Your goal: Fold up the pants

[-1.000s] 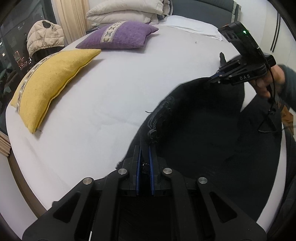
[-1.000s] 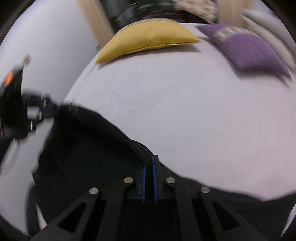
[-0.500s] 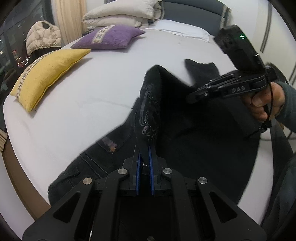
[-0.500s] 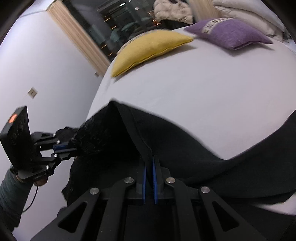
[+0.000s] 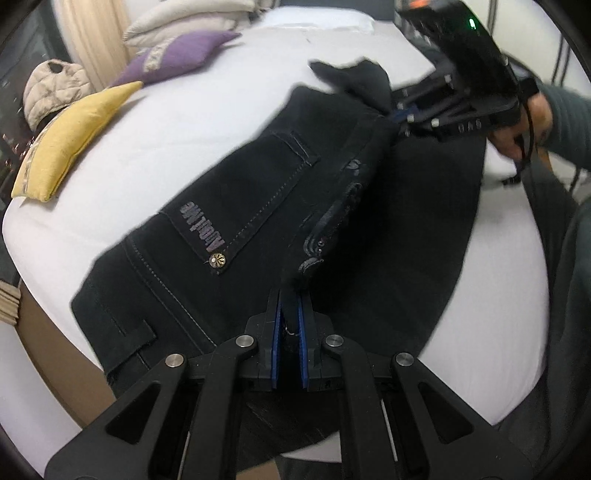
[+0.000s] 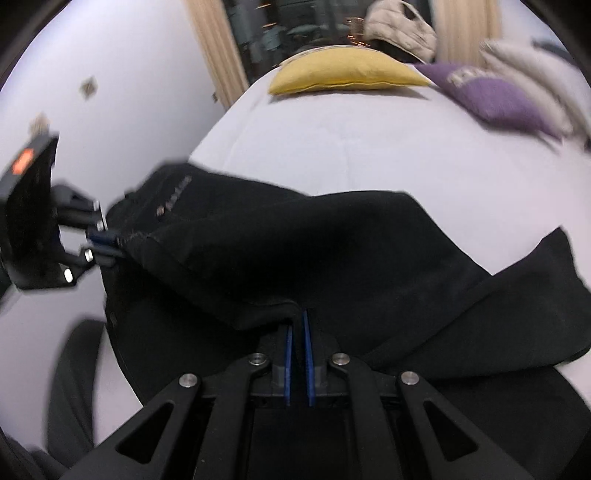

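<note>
Black pants lie on the white bed, one half drawn over the other, a back pocket with a stud and lettering facing up. My left gripper is shut on the waistband edge of the lifted layer. In the left wrist view my right gripper pinches the same fold farther along, held by a hand in a grey sleeve. In the right wrist view my right gripper is shut on the pants at a fold edge. The left gripper grips the cloth at the left there.
A yellow cushion and a purple cushion lie on the far side of the bed, with pale pillows behind. A beige padded jacket sits by the curtain. The bed's wooden edge is near left.
Both grippers have carried the held edge of the pants sideways across the bed. The lifted half now lies over the other half, and the back pocket has come into view.
</note>
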Tool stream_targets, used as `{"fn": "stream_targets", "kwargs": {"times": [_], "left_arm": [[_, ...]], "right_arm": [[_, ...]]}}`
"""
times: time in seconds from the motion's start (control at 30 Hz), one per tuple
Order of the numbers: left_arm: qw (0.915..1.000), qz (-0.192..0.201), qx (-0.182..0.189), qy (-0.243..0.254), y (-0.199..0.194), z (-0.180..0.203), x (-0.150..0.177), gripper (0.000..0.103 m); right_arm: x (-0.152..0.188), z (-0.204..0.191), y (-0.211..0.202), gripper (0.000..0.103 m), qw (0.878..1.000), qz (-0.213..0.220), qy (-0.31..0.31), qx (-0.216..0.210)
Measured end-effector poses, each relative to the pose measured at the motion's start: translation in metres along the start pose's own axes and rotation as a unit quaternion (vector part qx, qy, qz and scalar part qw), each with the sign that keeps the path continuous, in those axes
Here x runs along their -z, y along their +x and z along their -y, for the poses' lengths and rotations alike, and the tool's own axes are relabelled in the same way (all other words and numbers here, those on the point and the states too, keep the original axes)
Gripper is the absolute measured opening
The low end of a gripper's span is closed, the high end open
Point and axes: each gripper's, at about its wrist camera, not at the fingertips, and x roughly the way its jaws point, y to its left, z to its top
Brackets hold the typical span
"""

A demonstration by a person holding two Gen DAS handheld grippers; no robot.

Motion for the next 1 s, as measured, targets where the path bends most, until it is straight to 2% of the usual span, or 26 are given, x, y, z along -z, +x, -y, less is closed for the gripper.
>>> {"fn": "stream_targets", "kwargs": {"times": [0.13, 0.33, 0.47, 0.63, 0.87, 1.0], "left_arm": [[0.9992, -0.024, -0.019, 0.026, 0.011, 0.020, 0.021, 0.007], [0.9986, -0.025, -0.030, 0.036, 0.004, 0.032, 0.038, 0.006], [0.9984, -0.023, -0.027, 0.045, -0.003, 0.035, 0.035, 0.007], [0.9969, -0.029, -0.038, 0.063, 0.006, 0.041, 0.030, 0.007], [0.9954, -0.027, -0.030, 0.087, 0.003, 0.057, 0.034, 0.007], [0.9948, -0.028, -0.033, 0.092, 0.007, 0.061, 0.035, 0.007]], "right_arm": [[0.023, -0.009, 0.001, 0.007, 0.999, -0.013, -0.036, 0.034], [0.050, -0.030, -0.008, 0.007, 0.991, -0.008, -0.109, 0.082], [0.060, -0.029, -0.020, 0.007, 0.990, -0.004, -0.109, 0.087], [0.077, -0.047, -0.024, 0.006, 0.980, -0.017, -0.158, 0.122], [0.101, -0.048, -0.038, 0.005, 0.981, -0.026, -0.143, 0.129], [0.102, -0.048, -0.037, 0.005, 0.979, -0.030, -0.149, 0.136]]}}
